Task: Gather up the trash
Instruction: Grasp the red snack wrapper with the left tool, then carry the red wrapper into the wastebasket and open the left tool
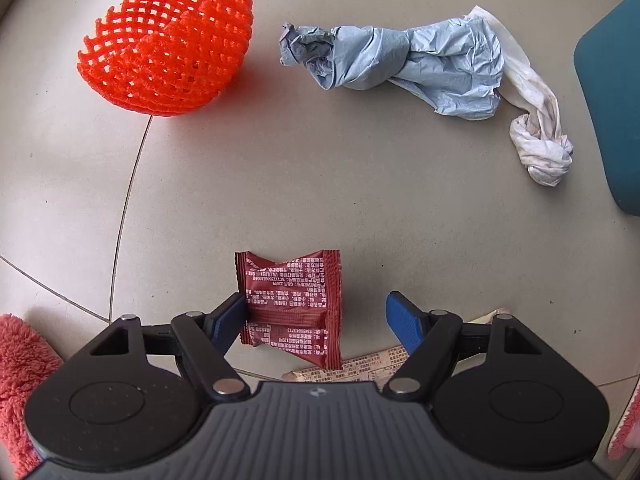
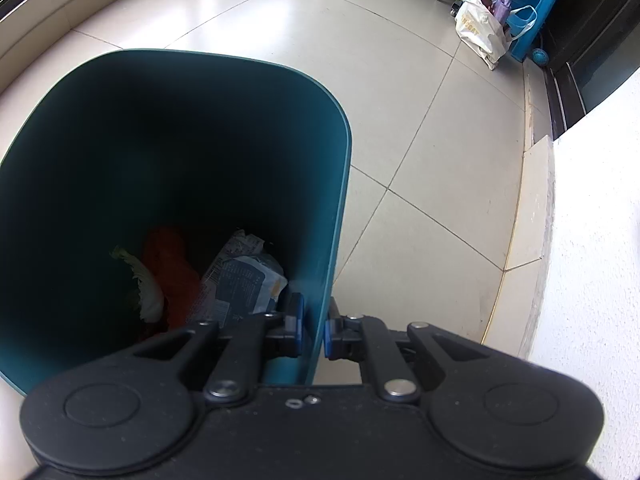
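Floor, left view: mesh sleeve far left; crumpled bag to its right, twisted cloth touching the bag's right end.
Near left claw: snack packet between its fingers, against the left one.
Under packet: flat wrapper.
Bin: right claw straddles its near wall; wrappers inside.
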Motion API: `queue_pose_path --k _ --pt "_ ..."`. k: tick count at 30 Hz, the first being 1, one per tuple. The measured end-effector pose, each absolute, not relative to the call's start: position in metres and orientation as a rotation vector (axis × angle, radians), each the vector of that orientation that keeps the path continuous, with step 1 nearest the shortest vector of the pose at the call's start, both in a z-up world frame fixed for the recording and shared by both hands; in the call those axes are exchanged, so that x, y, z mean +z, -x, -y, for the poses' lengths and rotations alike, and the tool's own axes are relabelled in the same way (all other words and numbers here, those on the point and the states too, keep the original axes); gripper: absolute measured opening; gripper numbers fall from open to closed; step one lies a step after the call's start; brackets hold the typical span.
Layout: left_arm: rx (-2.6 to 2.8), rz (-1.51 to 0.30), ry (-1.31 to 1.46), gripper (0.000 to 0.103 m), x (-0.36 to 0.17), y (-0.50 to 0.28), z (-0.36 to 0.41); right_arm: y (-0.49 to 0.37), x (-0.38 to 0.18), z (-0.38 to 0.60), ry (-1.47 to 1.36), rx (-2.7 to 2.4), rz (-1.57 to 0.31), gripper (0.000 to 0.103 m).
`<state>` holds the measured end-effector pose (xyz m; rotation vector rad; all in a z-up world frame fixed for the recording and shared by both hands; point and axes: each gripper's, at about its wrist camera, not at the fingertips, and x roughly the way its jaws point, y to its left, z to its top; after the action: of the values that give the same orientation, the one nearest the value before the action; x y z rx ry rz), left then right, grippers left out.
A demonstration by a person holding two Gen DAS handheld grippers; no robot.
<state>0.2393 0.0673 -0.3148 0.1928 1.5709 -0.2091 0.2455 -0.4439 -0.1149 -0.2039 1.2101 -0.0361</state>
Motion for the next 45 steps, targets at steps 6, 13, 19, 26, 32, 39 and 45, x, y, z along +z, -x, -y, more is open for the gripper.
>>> queue_pose_path --k 6,13,19,26,32,39,45 --pt "-0.173 -1.569 -0.207 0.078 -0.329 -0.233 -0.064 -0.245 -0.115 0.444 0.205 -0.035 -1.211 0.008" --pt "-0.152 -1.551 -0.189 0.07 -0.323 -0.232 -0.076 -0.245 -0.115 0.443 0.201 -0.038 -1.209 0.008" --pt "-0.1 -1.535 -0.232 0.022 -0.316 -0.234 -0.085 -0.245 -0.114 0.443 0.197 -0.039 -1.207 0.008" --pt "-0.078 -1.496 -0.252 0.02 -0.287 -0.237 -0.08 -0.243 -0.114 0.443 0.197 -0.034 -1.199 0.008" --pt "-0.125 -1.436 -0.162 0.02 -0.222 -0.247 -0.054 -0.243 -0.113 0.445 0.185 -0.031 -1.19 0.008" --pt "-0.155 -1.335 -0.215 0.02 -0.137 -0.249 -0.003 -0.243 -0.113 0.446 0.18 -0.026 -1.177 0.007" --pt "-0.206 -1.255 -0.242 0.02 -0.065 -0.251 0.041 -0.241 -0.112 0.448 0.167 -0.017 -1.165 0.006"
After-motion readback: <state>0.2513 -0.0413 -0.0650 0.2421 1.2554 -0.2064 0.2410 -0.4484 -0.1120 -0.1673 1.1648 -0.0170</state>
